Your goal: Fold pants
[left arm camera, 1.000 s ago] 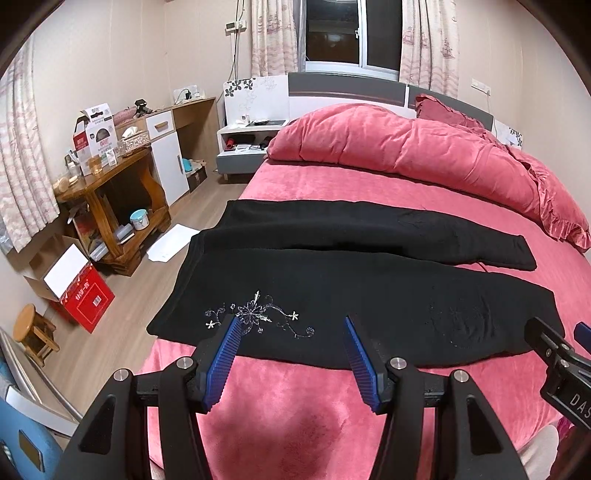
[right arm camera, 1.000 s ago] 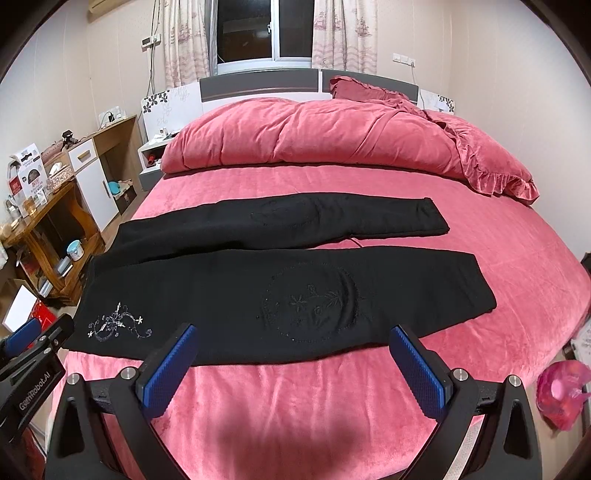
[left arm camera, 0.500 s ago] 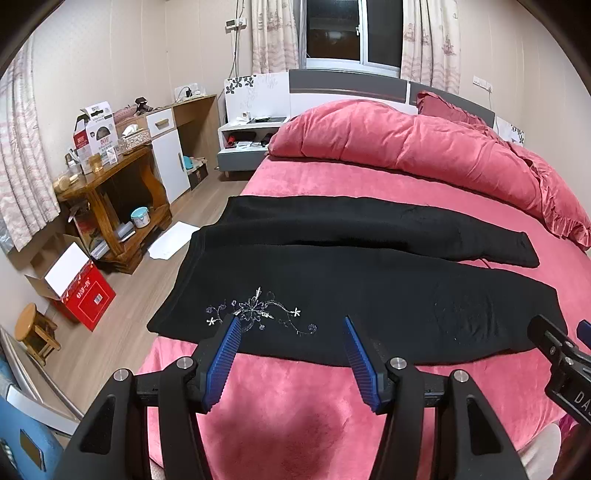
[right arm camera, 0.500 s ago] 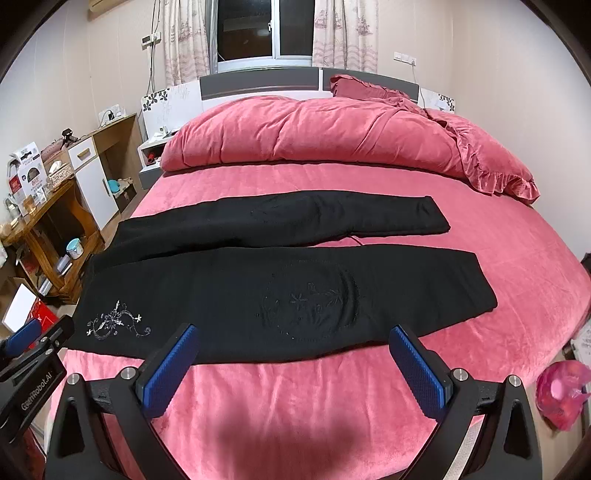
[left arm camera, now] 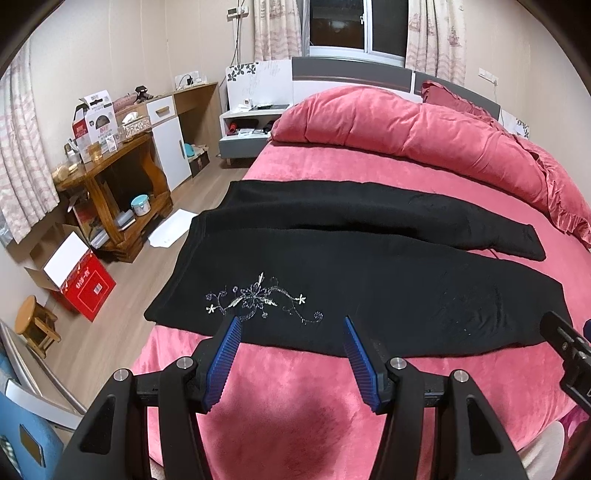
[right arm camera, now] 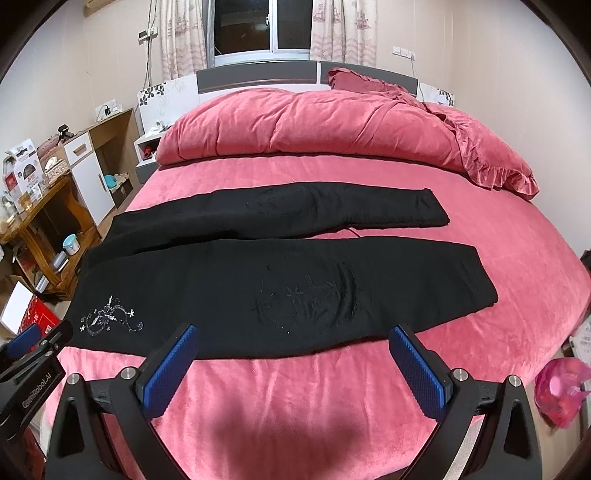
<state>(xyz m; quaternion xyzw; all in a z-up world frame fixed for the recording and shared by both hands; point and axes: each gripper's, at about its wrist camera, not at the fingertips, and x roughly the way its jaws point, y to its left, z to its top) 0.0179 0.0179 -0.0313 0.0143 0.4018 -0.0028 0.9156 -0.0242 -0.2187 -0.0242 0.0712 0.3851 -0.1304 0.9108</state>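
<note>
Crosswise, pants [right arm camera: 280, 280] lie waistband left, both tongs [left arm camera: 291, 332] [right arm camera: 291, 343] released.

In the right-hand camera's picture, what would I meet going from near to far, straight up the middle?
Blue fingers → bare pink bedsheet → nearer pant leg → farther pant leg → heaped pink duvet → headboard → window.

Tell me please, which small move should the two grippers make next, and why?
Probably lower both onto the near edge of the pants and close. The left gripper and right gripper are open and hold nothing, and the pants lie flat and unfolded on the bed, both legs spread apart.
</note>
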